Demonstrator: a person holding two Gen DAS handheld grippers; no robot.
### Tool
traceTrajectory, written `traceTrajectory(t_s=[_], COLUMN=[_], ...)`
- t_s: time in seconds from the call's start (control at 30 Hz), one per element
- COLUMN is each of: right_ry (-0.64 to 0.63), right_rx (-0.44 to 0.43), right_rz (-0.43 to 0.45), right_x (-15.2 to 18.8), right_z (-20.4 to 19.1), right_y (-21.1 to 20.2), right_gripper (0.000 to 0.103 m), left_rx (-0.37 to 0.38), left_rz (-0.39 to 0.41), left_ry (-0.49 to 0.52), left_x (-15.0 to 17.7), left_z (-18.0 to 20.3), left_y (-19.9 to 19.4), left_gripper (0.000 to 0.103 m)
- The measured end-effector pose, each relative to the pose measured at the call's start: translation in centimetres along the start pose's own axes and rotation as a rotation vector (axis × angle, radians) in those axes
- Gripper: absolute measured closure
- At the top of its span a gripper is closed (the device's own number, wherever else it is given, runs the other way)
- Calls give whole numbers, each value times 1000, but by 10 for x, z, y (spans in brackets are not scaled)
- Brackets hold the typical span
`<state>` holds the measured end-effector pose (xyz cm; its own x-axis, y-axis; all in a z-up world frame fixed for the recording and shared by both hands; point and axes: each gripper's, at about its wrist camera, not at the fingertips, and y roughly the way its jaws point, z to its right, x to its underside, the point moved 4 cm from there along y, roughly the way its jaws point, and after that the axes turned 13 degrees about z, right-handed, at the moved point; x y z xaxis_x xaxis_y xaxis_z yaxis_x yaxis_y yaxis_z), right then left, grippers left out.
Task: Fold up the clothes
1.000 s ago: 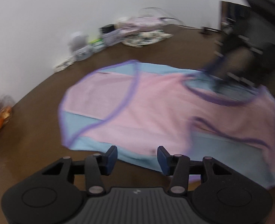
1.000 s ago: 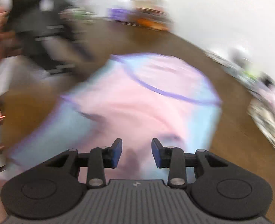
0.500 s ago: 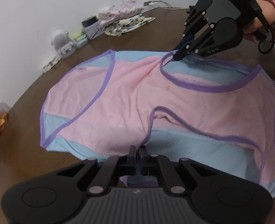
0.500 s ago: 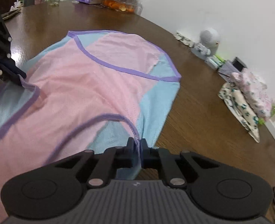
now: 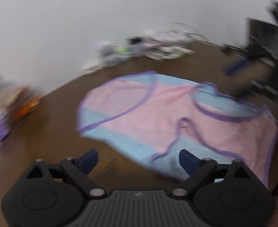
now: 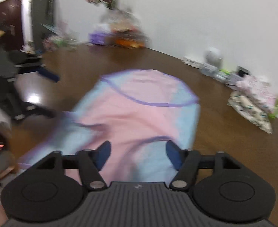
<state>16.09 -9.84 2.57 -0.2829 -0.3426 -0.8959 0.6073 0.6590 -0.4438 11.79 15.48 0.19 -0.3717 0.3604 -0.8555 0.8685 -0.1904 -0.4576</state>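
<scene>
Both grippers, left and right, clamped the shirt hem before; fingers now opening, released. Shirt lies flat, bare table all around.

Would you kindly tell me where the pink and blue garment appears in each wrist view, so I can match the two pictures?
Left wrist view: the pink and blue garment lies spread on the brown table, centre to right, beyond the tongs.
Right wrist view: the garment fills the centre, running down between the tongs' fingers.
Shared landmark: the folded floral cloth pile by the wall, upper centre-right in the left view, far right in the right view.
</scene>
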Motion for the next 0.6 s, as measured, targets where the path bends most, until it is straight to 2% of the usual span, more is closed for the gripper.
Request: traceTrajectory(t_s=[0.13,0.23,0.3,0.47,0.53,0.6], right_ry=[3,10,29,48,40,31], right_rx=[-136,-185,-194,-164,-142,-120], right_rz=[-32,-93,-133,-180,-200,-223], right_x=[6,15,19,23,25,26], right_z=[-65,-101,-119,-141,-148,-153], right_y=[-11,-8,-4,7,14,21], right_gripper=[37,44,52,56,61,73], left_rx=[-59,-69,-68,-46,-31,-12], left_rz=[-28,-40,-45,-63,-77,-92], left_ry=[-140,-190,-200,-229,-246,-266], left_x=[22,32,35,37,36,32], left_z=[-16,-25,-28,-36,-46,-57], left_y=[-23,-32,-34,-26,-17,-5], left_gripper=[9,9,9,9,9,10])
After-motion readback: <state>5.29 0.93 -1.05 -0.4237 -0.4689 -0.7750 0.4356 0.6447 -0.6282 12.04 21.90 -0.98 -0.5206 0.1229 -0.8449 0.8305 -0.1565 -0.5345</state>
